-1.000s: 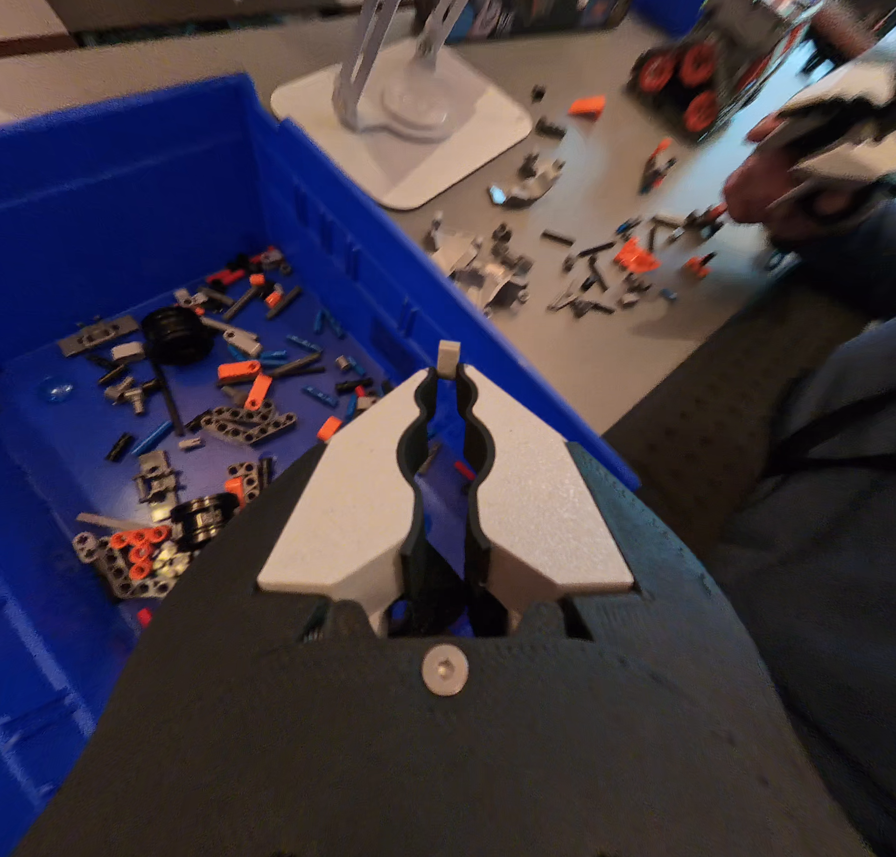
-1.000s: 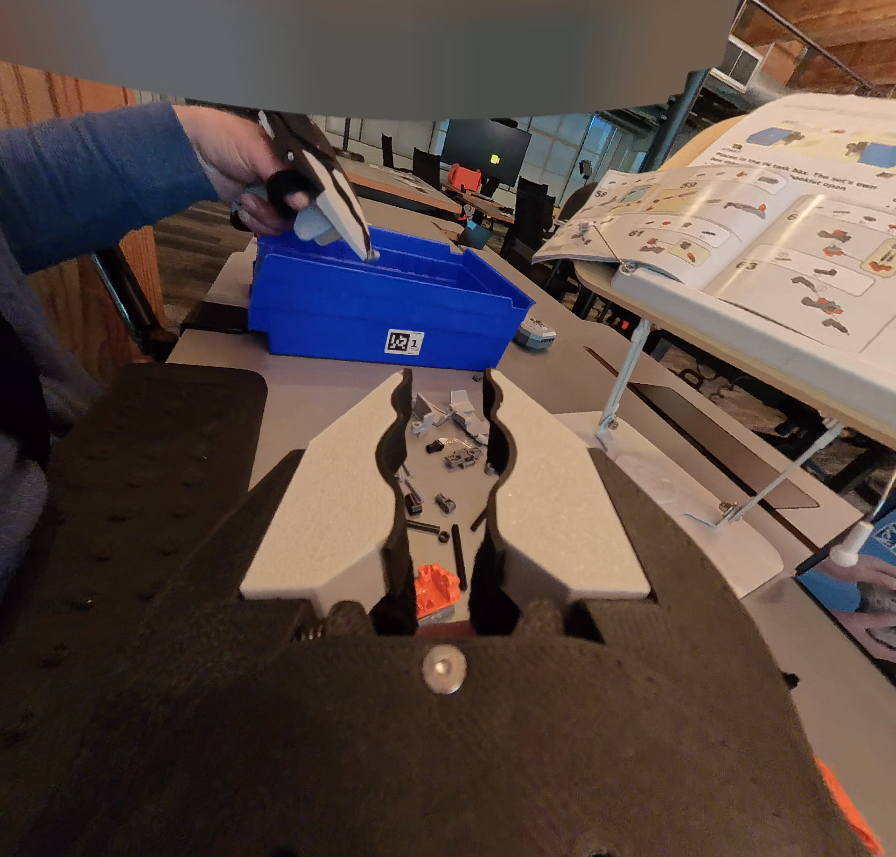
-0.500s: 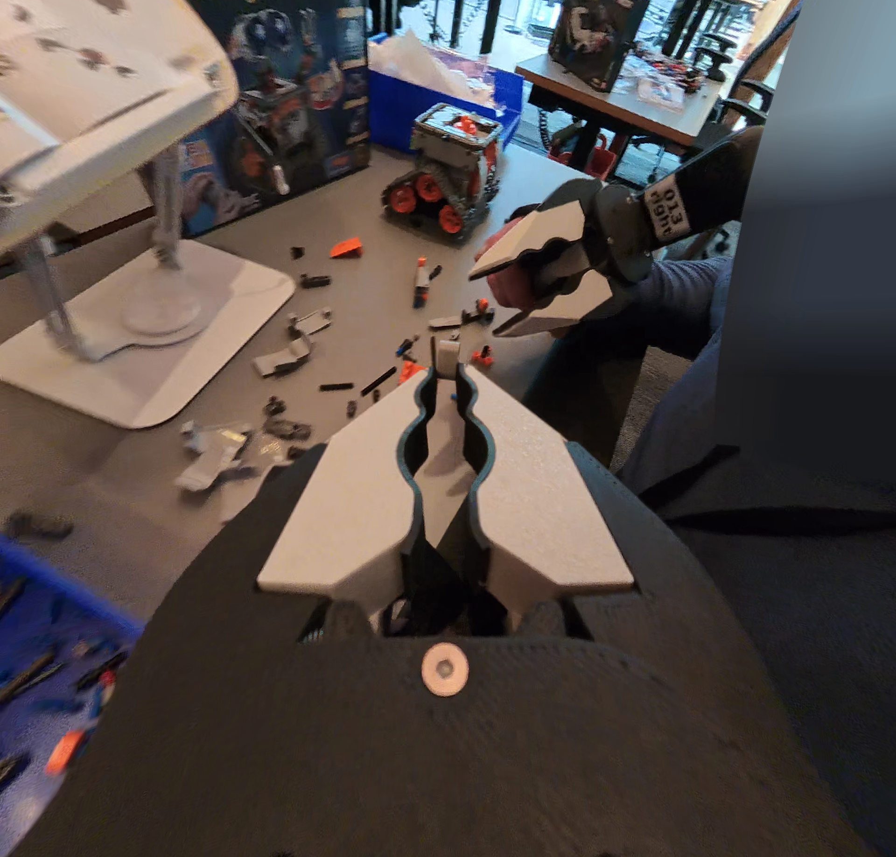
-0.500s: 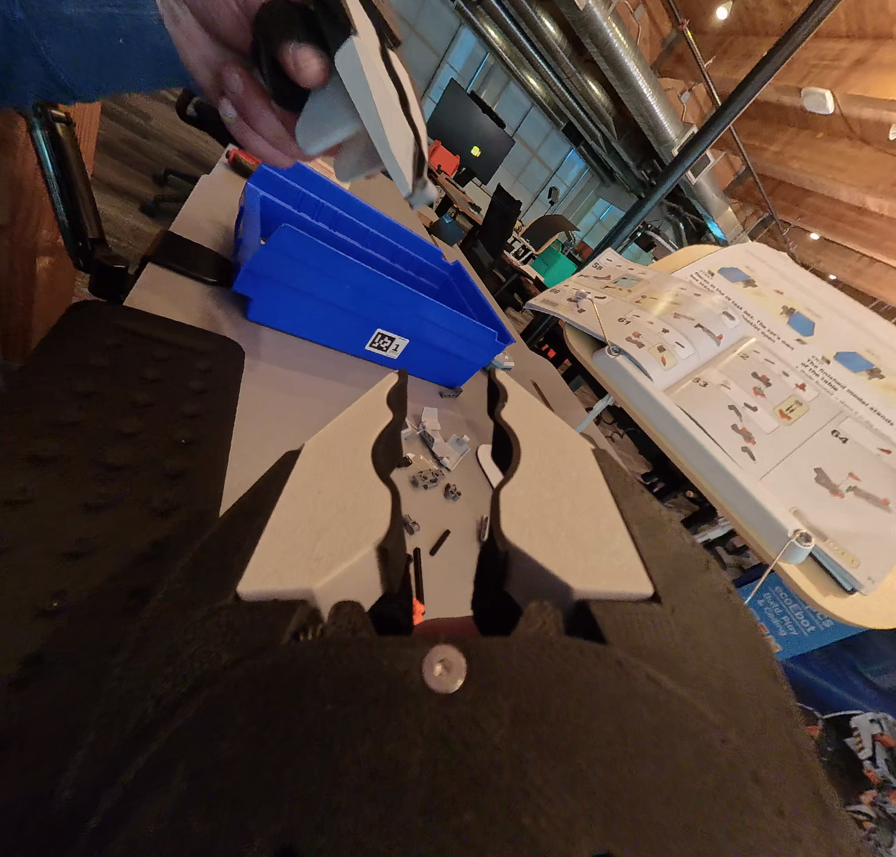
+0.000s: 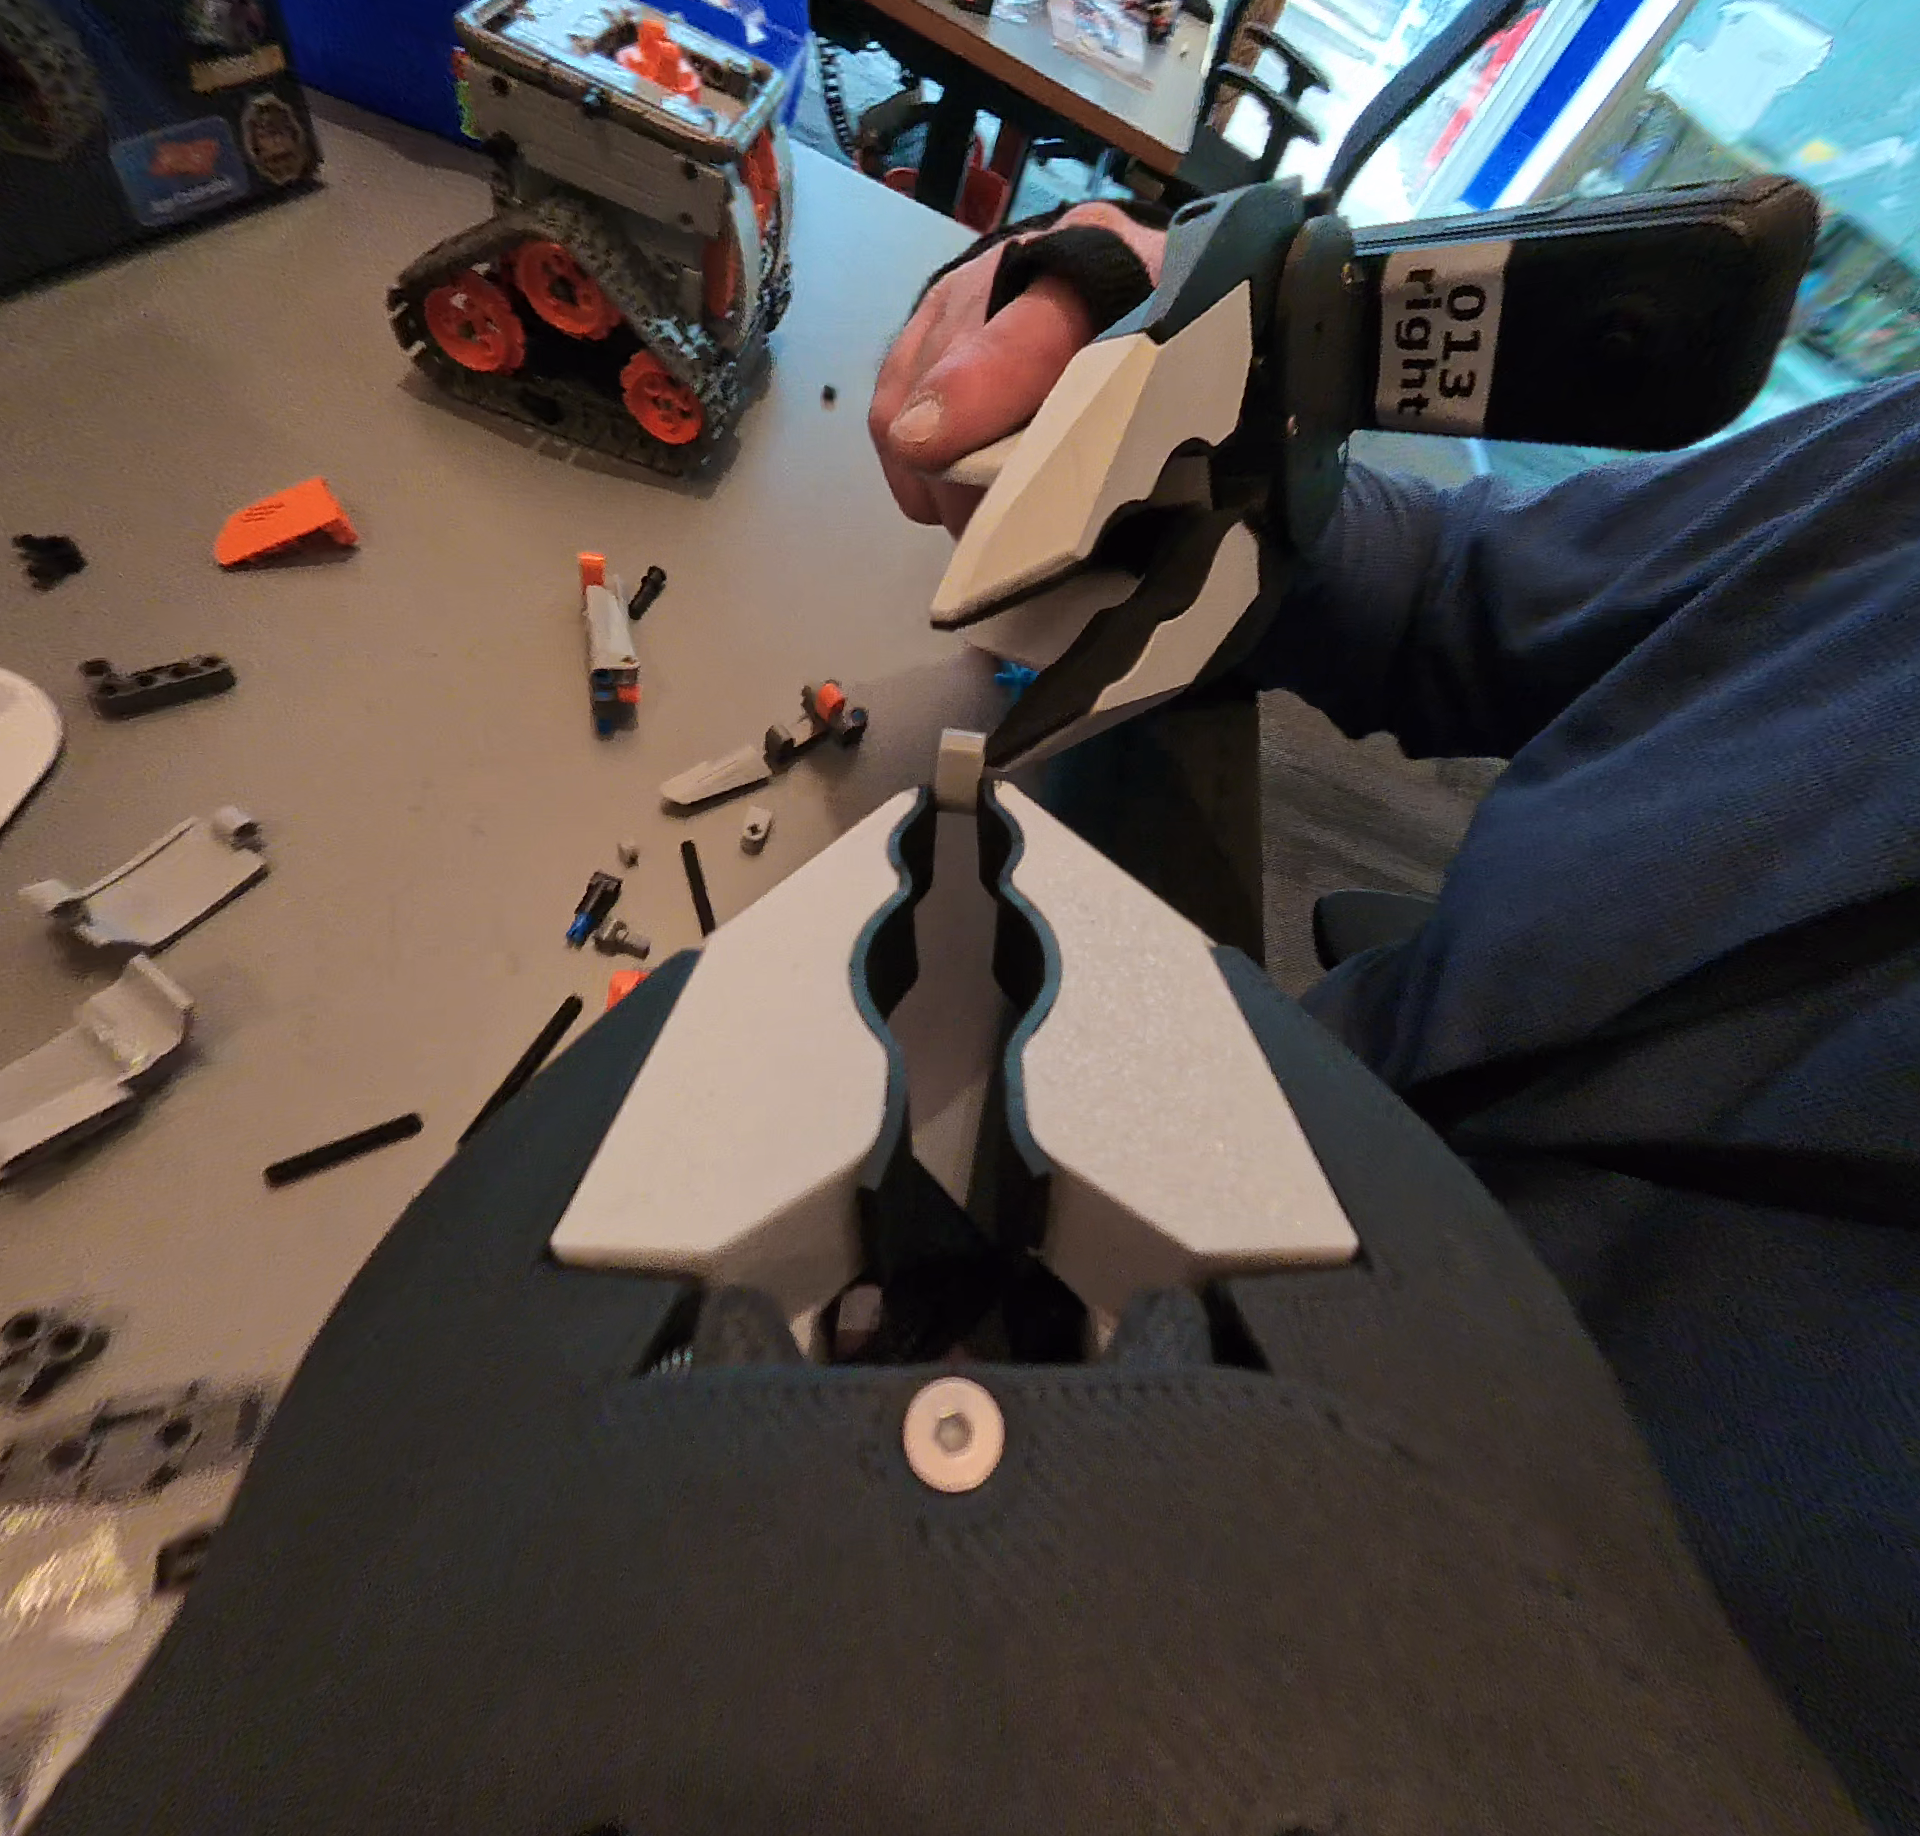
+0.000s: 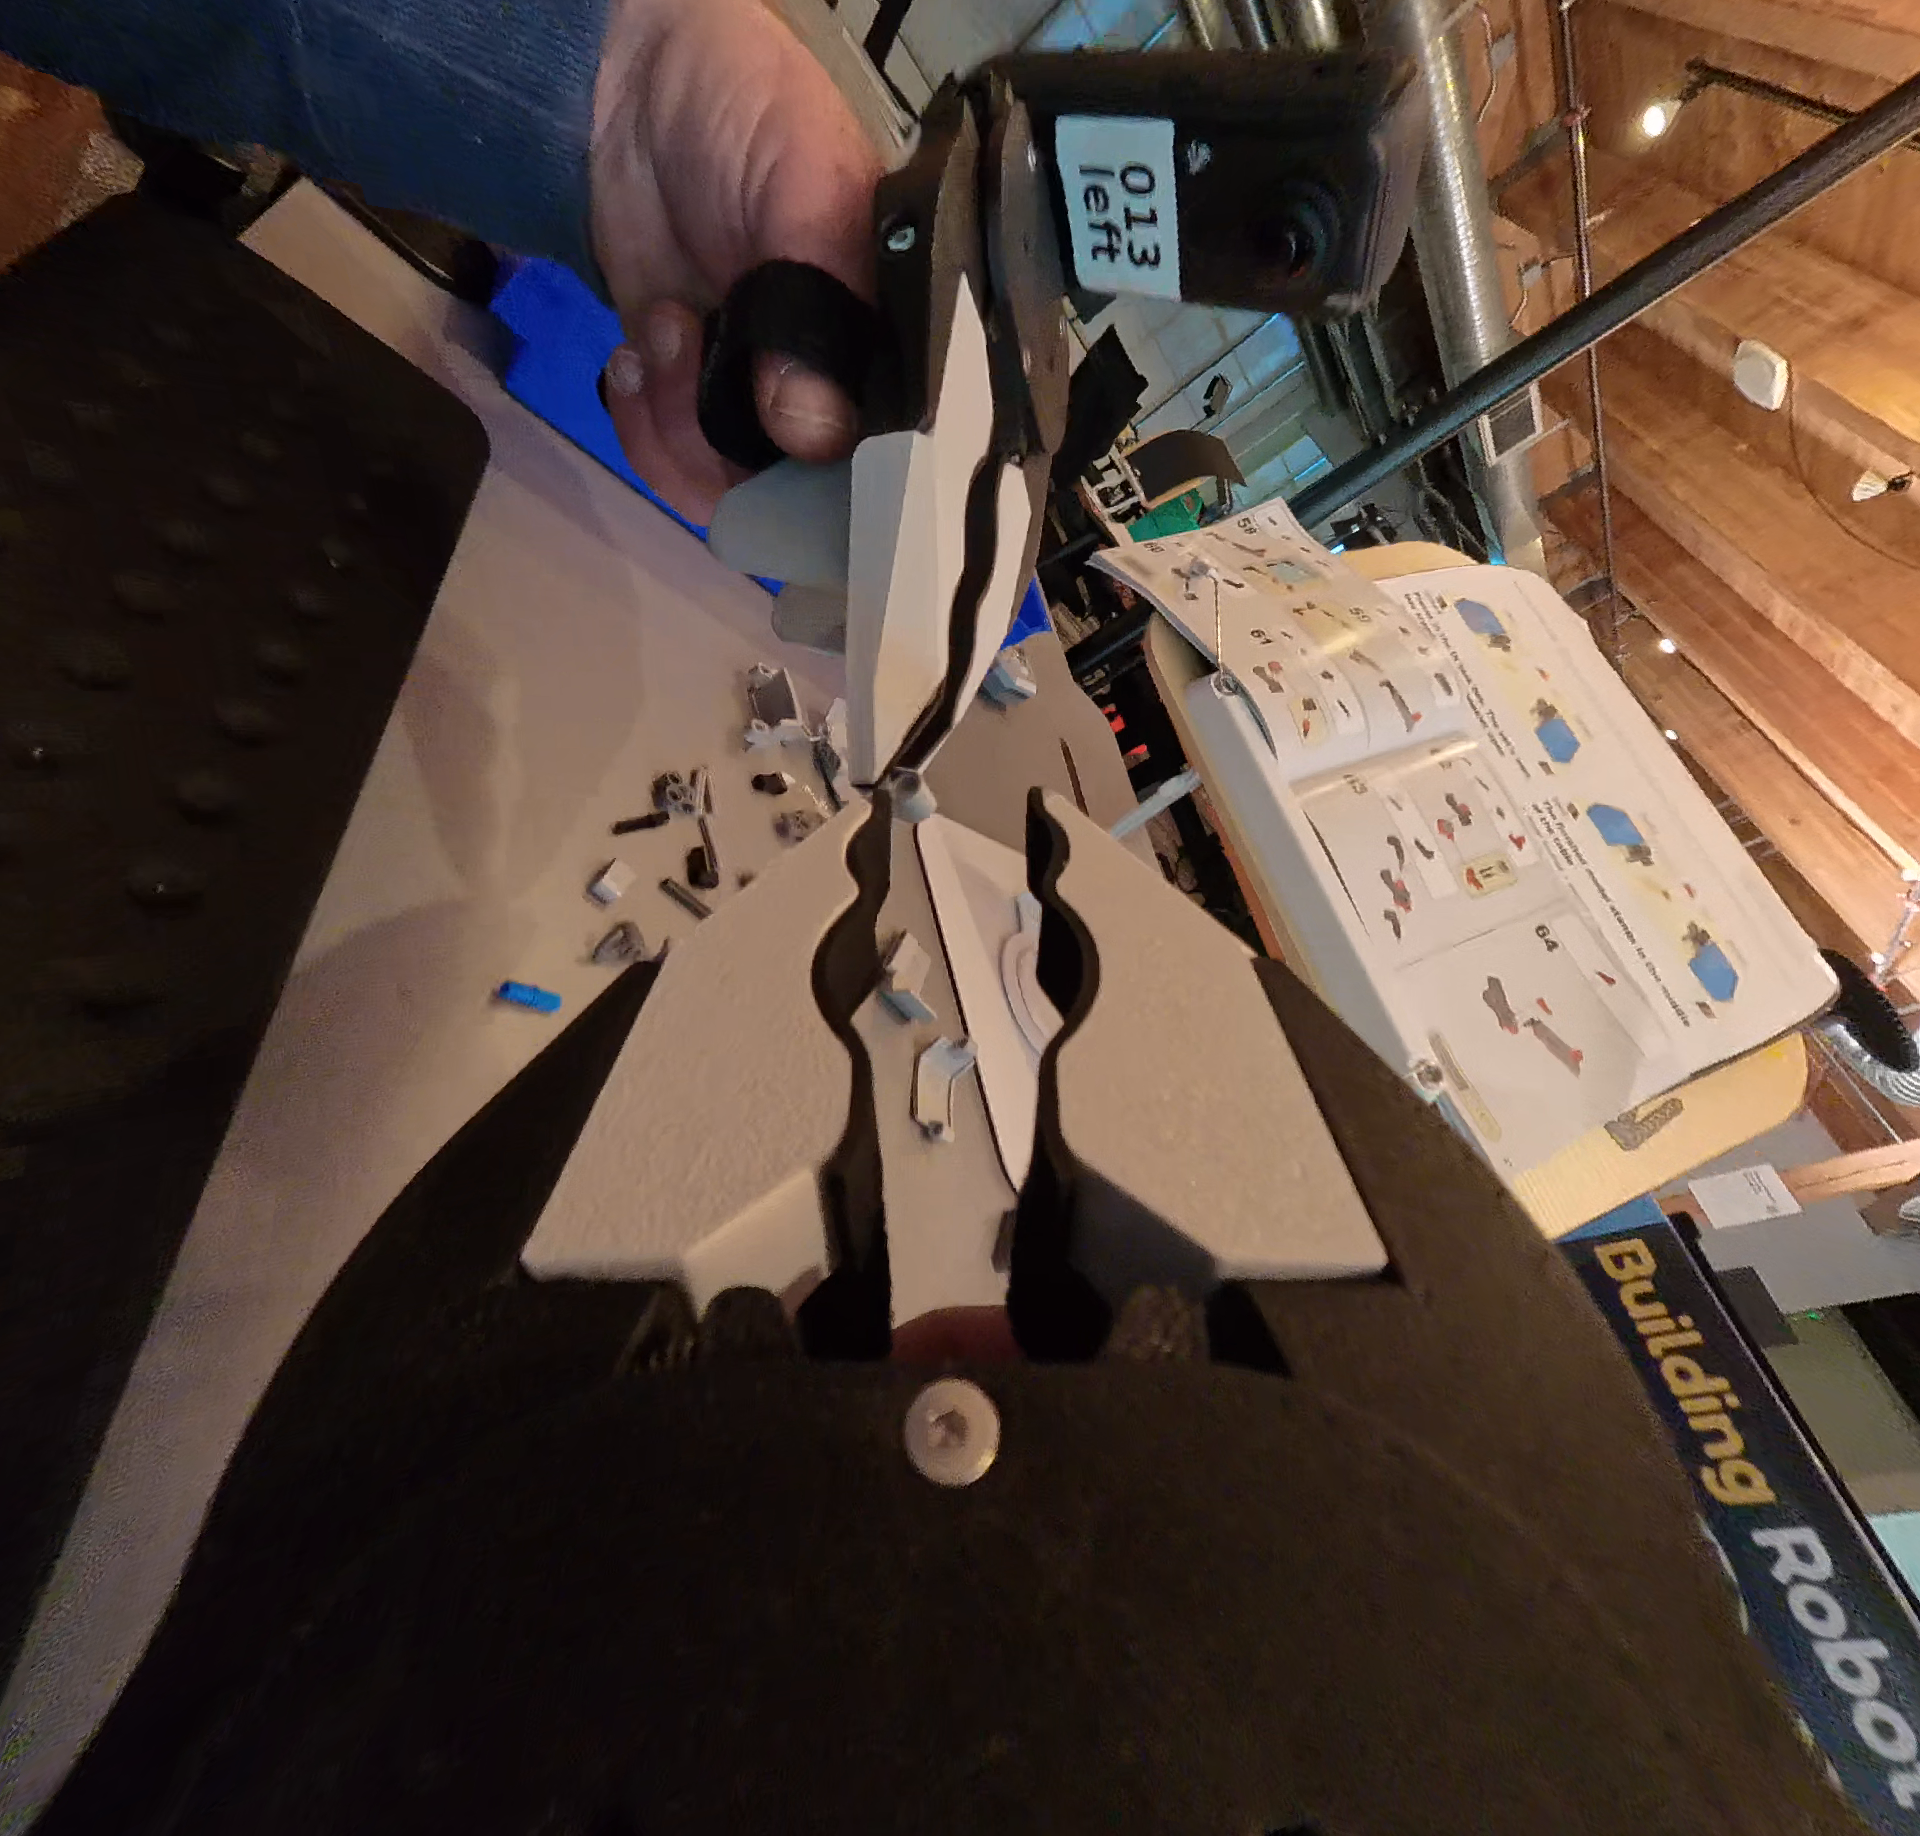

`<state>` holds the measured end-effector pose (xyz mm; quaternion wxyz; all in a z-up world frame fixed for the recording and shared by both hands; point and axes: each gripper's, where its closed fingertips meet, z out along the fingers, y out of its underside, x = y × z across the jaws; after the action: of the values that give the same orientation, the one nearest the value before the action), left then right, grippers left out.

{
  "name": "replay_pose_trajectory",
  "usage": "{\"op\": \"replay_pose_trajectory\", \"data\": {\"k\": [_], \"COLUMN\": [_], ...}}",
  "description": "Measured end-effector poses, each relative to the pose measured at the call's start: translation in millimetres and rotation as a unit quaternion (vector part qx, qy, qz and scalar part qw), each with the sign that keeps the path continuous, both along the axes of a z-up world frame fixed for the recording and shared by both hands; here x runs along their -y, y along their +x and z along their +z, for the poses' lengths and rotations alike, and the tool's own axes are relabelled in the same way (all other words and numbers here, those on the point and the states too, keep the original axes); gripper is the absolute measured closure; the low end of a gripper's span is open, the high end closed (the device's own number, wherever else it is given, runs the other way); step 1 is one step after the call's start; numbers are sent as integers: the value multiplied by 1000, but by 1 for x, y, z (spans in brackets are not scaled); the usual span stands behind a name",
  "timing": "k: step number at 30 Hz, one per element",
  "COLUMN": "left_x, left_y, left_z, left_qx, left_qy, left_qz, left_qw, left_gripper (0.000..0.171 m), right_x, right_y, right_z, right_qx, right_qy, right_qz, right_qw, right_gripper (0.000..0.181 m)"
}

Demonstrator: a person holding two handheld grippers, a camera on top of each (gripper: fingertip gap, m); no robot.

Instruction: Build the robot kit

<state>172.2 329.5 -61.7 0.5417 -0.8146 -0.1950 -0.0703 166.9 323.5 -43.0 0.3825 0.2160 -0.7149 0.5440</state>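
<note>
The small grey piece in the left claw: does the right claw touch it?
Cannot tell. In the left wrist view the right claw reaches right beside the small grey piece held by the left claw, but neither view shows contact or gap plainly.

Grey peg (image 5: 960, 768); orange-wheeled grey tracked model (image 5: 603, 228); blue bin (image 6: 551, 352).

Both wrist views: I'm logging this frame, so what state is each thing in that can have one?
left tongs: shut on small grey piece, held above the table
right tongs: open, one tip against the small grey piece
tracked robot model: upright on the table
instruction booklet: open on its stand
loose building pieces: scattered on the table
</note>
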Motion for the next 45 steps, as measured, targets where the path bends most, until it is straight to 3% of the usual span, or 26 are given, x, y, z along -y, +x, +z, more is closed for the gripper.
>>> {"op": "replay_pose_trajectory", "data": {"k": [6, 14, 22, 26, 29, 35, 42, 45], "left_x": [-21, -34, -47, -46, -42, -48, -48, -50], "left_y": [-9, 8, 5, -7, -12, -18, -29, -32], "left_z": [-13, -27, -38, -37, -37, -38, -39, -29], "left_qx": [36, 67, 69, -3, -120, -262, -313, -388], "left_qy": [-9, -63, -95, -94, -102, -111, -109, -109], "left_qz": [-42, -112, -117, -80, -62, -29, 2, 24], "left_qw": [998, 989, 986, 992, 986, 958, 944, 915], "left_gripper": [166, 166, 165, 149, 148, 155, 151, 150], "right_x": [-22, -31, -39, -45, -49, -48, -47, -49], "right_y": [4, 3, 8, -3, -11, -15, -17, -23], "right_z": [-4, -43, -55, -51, -50, -52, -47, -43], "right_qx": [-3, -43, -7, 89, 131, 178, 244, 305], "right_qy": [17, 111, 136, 100, 79, 65, 33, 8], "right_qz": [22, 23, 40, 40, 33, 38, 46, 45], "right_qw": [1000, 993, 990, 990, 988, 981, 968, 951], "right_gripper": [161, 164, 175, 176, 176, 176, 176, 176]}}
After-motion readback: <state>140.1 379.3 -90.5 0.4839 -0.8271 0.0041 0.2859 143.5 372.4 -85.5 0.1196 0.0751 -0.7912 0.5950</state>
